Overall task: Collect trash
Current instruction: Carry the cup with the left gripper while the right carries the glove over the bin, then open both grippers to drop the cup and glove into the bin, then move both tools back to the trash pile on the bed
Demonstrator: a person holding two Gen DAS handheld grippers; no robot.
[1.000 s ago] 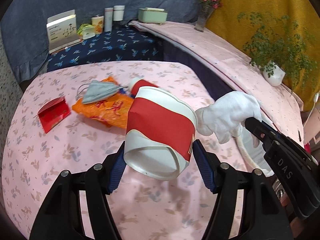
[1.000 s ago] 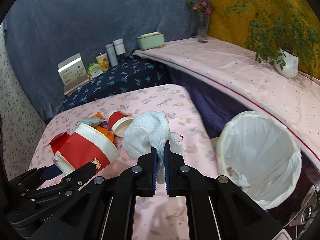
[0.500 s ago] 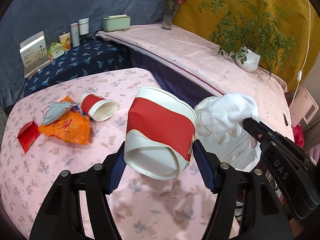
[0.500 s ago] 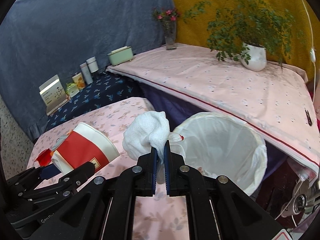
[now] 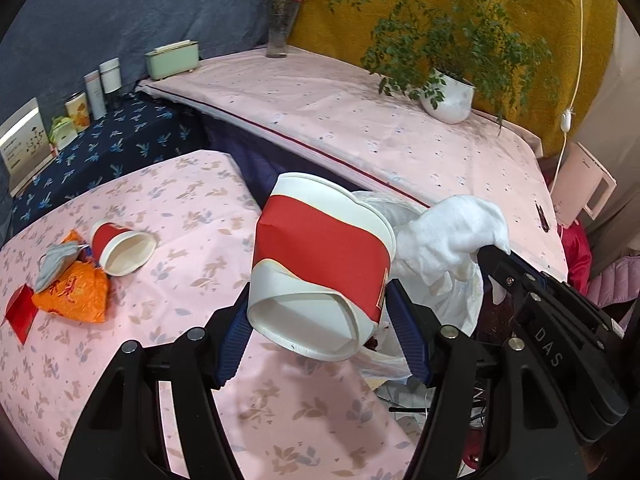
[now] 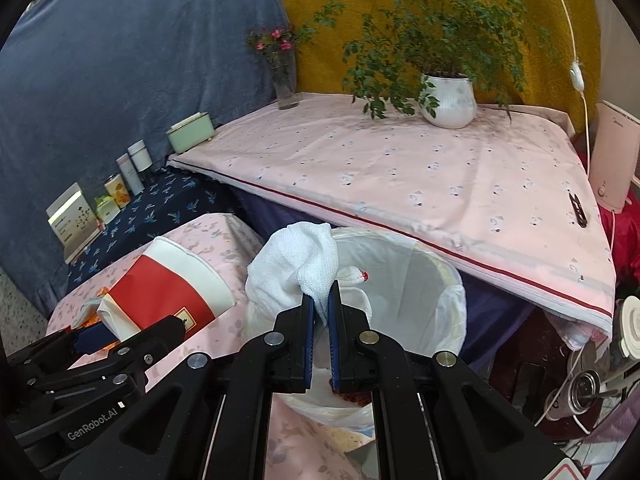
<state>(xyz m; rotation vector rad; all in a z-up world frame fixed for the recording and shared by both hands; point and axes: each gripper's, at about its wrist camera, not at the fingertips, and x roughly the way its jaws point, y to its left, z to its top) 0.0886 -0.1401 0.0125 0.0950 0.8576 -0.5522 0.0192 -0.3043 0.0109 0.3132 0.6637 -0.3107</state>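
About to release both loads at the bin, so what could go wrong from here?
1. The red-and-white paper tub in the left gripper looks still over the table edge, not the trash bin; released now, it may miss.
2. The white glove in the right gripper hangs near the rim and could snag the liner.

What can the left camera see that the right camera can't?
Only the left wrist view shows the small red cup, the grey mask, the orange wrapper and the red packet on the pink table. Only the right wrist view looks down into the bin with its white liner. Both show the big red-and-white cup and the white glove, each held in shut jaws.
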